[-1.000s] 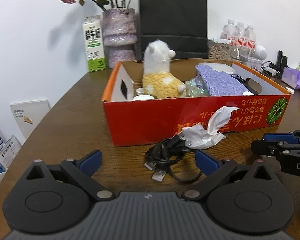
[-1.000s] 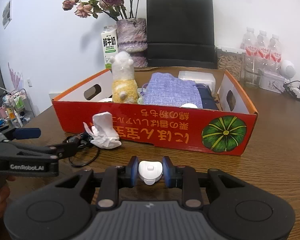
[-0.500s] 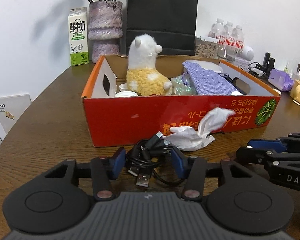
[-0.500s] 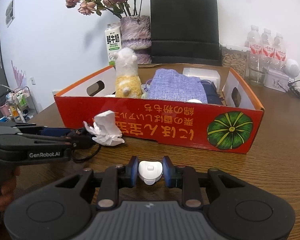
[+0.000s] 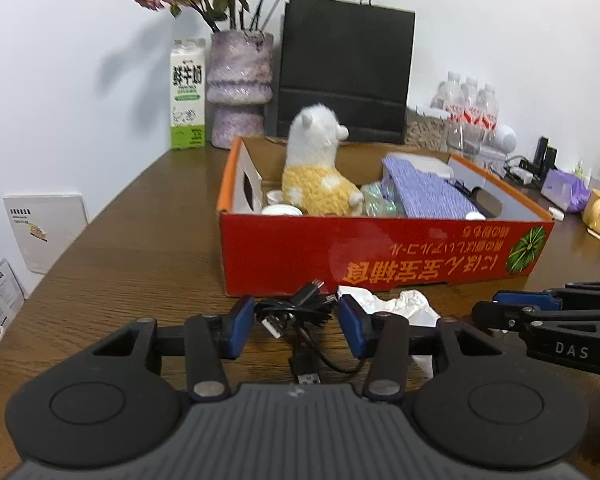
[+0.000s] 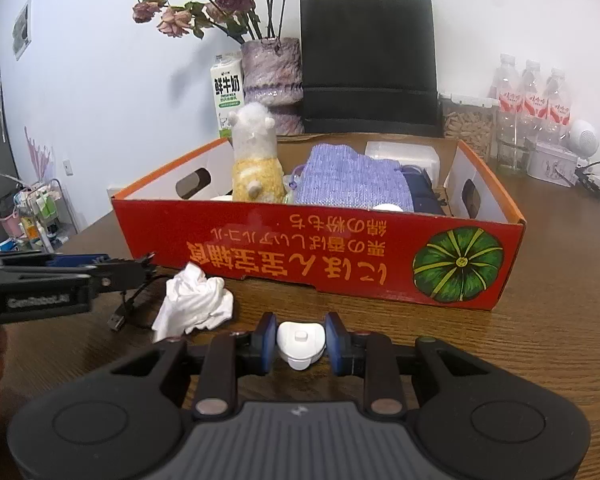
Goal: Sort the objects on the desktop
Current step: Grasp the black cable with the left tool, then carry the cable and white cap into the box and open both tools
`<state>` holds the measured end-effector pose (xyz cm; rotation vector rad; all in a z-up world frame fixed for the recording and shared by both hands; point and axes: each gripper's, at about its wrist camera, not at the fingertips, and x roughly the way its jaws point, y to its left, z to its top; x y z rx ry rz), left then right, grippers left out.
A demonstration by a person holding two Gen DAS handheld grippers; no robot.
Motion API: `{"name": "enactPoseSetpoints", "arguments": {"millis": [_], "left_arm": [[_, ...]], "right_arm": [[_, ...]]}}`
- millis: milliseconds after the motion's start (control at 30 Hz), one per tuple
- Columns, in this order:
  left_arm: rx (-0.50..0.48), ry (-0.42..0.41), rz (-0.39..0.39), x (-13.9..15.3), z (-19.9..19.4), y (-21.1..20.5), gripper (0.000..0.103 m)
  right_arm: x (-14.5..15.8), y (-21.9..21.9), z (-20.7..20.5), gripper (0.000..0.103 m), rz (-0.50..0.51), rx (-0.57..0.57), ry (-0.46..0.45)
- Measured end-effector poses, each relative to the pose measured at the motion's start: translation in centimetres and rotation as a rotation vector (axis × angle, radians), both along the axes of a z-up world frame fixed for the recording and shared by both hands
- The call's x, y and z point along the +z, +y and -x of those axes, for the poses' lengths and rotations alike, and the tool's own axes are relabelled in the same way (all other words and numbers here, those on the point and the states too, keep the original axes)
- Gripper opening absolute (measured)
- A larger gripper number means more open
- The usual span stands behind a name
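Fingers of the left gripper point(image 5: 296, 330) have just been closing around a tangled black cable point(image 5: 300, 312), and now the blue pads press its bundle from both sides, with a loose USB plug dangling below. Over in the right gripper point(image 6: 301, 342), the fingers stay clamped on a small white cap-like piece point(image 6: 301, 342), held above the wooden tabletop point(image 6: 500, 344). A crumpled white tissue point(image 6: 194, 304) lies on the tabletop just beside the cable, near the front wall of the red cardboard box point(image 6: 340, 258). Inside the box sit a white and yellow plush toy point(image 5: 318, 176) and a folded purple cloth point(image 6: 352, 180). Behind it stand a milk carton point(image 5: 187, 94), a vase of dried roses point(image 5: 238, 92) and a black paper bag point(image 5: 346, 68)
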<state>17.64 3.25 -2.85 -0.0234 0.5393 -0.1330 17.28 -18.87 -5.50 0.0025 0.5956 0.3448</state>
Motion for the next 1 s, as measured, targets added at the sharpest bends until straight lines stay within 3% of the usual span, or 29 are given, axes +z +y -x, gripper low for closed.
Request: {"name": "enactPoseSetpoints", "arguments": {"millis": [333, 533, 800, 1000], "left_arm": [[0.016, -0.075, 0.016, 2.7, 2.1, 1.0, 0.045], [-0.005, -0.147, 0.026, 5.2, 2.0, 0.2, 0.044], [-0.034, -0.194, 0.036, 7.2, -1.9, -2.6, 0.044], [-0.002, -0.171, 0.039, 6.2, -7.1, -4.1, 0.044]], "right_arm": [[1.2, -0.1, 1.0, 0.025, -0.023, 0.008, -0.061], [4.1, 0.1, 1.4, 0.025, -0.029, 0.027, -0.149], [8.1, -0.2, -1.4, 0.025, -0.003, -0.013, -0.238], [7.5, -1.6, -5.7, 0.025, -0.001, -0.074, -0.214]]}}
